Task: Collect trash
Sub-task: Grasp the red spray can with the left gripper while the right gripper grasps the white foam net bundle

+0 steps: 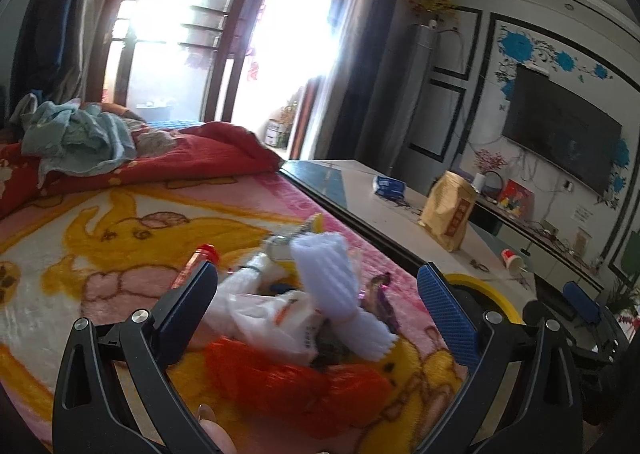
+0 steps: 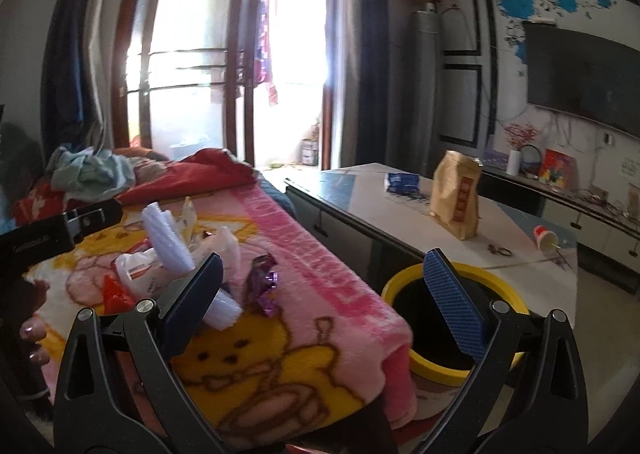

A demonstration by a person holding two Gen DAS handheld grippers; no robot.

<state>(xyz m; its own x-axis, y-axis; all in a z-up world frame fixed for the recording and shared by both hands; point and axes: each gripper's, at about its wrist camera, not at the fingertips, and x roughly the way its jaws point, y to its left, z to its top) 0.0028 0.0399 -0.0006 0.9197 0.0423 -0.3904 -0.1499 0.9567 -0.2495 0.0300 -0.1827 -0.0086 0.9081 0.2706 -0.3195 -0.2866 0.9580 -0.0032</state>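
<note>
Left gripper [image 1: 316,304]: jaws apart, hovering over the trash pile.
Right gripper [image 2: 324,294]: jaws apart, holding nothing.
Trash: one white ribbed foam sleeve [image 1: 334,278], one white plastic bag [image 1: 272,314], one orange net [image 1: 288,382], one purple wrapper [image 2: 264,282], near the pink blanket's [image 2: 328,286] right edge.
Bin [image 2: 456,368]: one, yellow-rimmed, just beside that edge.

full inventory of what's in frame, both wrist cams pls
blanket: 1, pink and yellow cartoon print, on the bed
white foam sleeve: 1, white, atop the trash pile on the blanket
white plastic bag: 1, white, in the pile
orange net: 1, orange-red, nearest the left gripper
purple wrapper: 1, purple, right of the pile
bin: 1, yellow rim, beside the bed
paper bag: 1, tan, upright on the table
blue packet: 1, on the table
cup: 1, red and white, tipped on the table
left gripper: open
right gripper: open
</note>
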